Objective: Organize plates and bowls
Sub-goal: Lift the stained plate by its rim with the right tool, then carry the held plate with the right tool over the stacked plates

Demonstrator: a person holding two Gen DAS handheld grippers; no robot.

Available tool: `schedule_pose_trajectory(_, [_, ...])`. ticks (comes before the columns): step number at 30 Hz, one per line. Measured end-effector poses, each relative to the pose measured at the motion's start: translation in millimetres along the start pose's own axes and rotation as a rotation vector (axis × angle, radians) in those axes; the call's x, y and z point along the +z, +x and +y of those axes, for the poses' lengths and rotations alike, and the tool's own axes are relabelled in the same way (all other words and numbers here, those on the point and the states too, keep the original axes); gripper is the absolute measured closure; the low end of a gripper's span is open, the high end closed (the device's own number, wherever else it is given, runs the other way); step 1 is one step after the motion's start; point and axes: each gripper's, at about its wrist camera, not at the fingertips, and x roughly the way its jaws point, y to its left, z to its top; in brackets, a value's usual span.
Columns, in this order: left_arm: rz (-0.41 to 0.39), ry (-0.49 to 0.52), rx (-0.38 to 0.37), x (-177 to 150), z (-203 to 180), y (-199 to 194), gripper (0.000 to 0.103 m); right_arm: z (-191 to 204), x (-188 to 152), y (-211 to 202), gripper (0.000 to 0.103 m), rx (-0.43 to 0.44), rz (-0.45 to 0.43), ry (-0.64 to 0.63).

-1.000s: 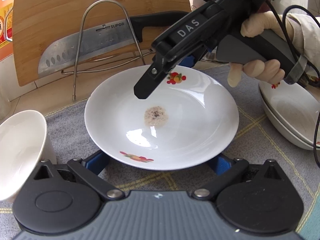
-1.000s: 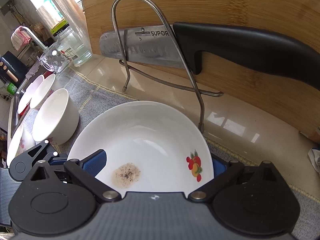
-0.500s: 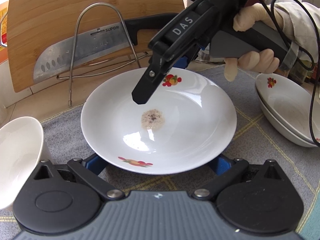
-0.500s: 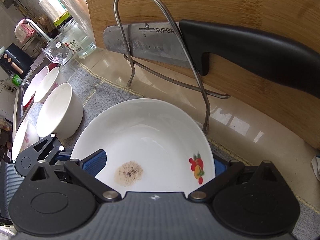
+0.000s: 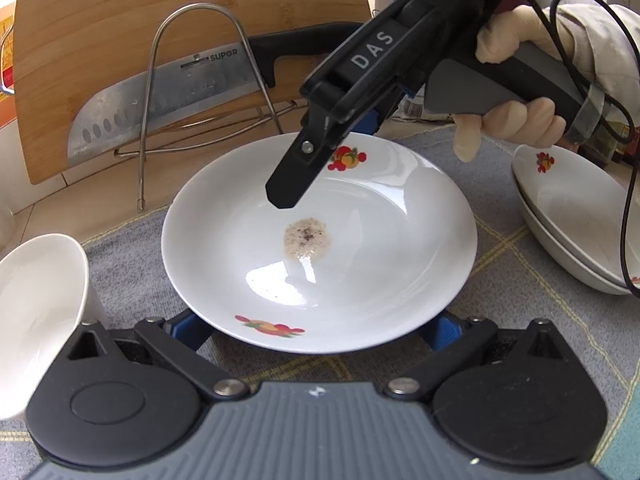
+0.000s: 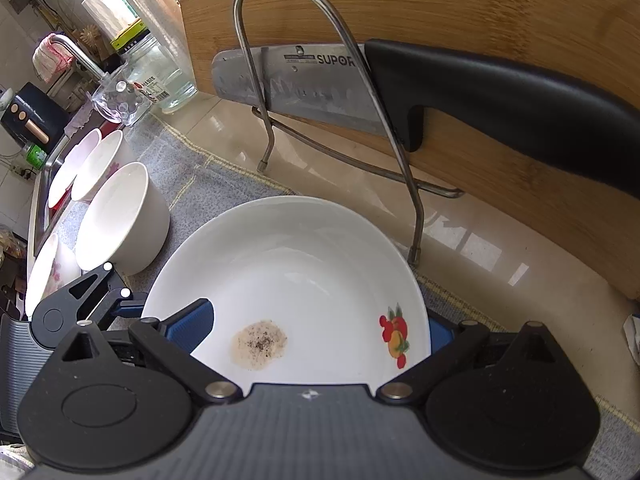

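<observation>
A white plate [image 5: 380, 240] with fruit prints and a brown speckled stain [image 5: 307, 237] lies on the grey cloth. It also shows in the right wrist view [image 6: 304, 272]. My left gripper [image 5: 316, 326] is open at the plate's near rim, its blue fingers [image 5: 188, 326] spread on either side below the rim. My right gripper [image 6: 316, 330] is open at the far rim, one blue finger [image 6: 192, 324] over the plate, the other beside it. Its black body [image 5: 360, 92] hangs over the plate. Neither grips it.
A white bowl [image 5: 36, 312] stands left of the plate, with more bowls [image 6: 96, 164] behind it by the sink. Two stacked plates [image 5: 572, 232] sit at the right. A wire rack [image 6: 332, 92], a knife [image 6: 420, 92] and a bamboo board [image 6: 440, 8] stand behind.
The right gripper has drawn slightly back and up over the plate's far side. The left view has shifted a little. The plate stays on the cloth.
</observation>
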Motion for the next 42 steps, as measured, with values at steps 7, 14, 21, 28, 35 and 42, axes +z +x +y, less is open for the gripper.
schedule_pose_trajectory(7, [0.010,0.016,0.007,1,-2,-5,0.001,5,-5,-1,0.000,0.001,0.006,0.000])
schedule_pose_trajectory(14, [0.014,0.024,0.006,4,-4,-13,0.001,12,-10,-7,0.000,-0.001,0.001,0.001])
schedule_pose_trajectory(21, [0.018,0.033,-0.009,7,-7,-25,0.001,20,-19,-18,0.000,-0.006,-0.015,0.012])
schedule_pose_trajectory(28, [0.006,0.061,-0.026,9,-16,-42,0.001,29,-33,-37,0.000,-0.017,-0.051,0.039])
schedule_pose_trajectory(35, [0.003,0.106,-0.052,9,-29,-56,0.001,41,-55,-56,0.000,-0.037,-0.080,0.068])
schedule_pose_trajectory(42, [-0.007,0.135,-0.072,14,-42,-68,0.001,47,-82,-75,0.000,-0.058,-0.116,0.110])
